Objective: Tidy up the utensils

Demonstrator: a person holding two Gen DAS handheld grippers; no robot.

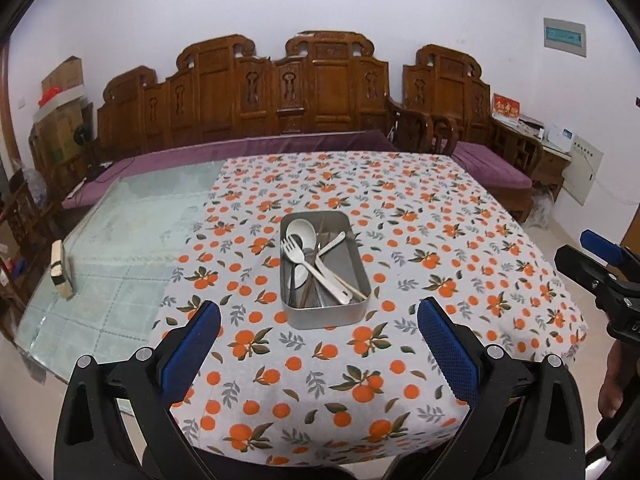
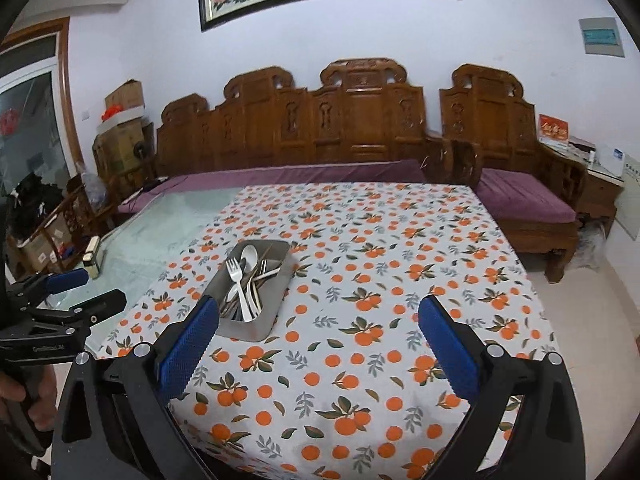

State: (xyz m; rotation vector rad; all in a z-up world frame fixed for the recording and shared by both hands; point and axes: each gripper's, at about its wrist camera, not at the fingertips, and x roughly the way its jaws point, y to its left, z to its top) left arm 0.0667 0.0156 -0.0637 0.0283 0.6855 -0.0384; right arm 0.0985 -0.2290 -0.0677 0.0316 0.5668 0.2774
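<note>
Left gripper [image 1: 319, 320]: fingers spread to full width, holding nothing. Right gripper [image 2: 319, 318]: fingers likewise wide and empty. Ahead of the left fingers, and beyond the right gripper's left finger, stood a metal tin [image 1: 323, 267] on the orange-print cloth [image 1: 420, 216] of the desk, gathering white fork [image 1: 310, 266], spoons and chopsticks together, apparently to keep them contained. Small block [image 1: 61, 268] lay far left on bare glass.

A metal tray [image 1: 324, 308] of utensils [image 1: 316, 264] sits on the orange-print tablecloth [image 1: 440, 240], beyond the wide-open left tool [image 1: 320, 336].
</note>
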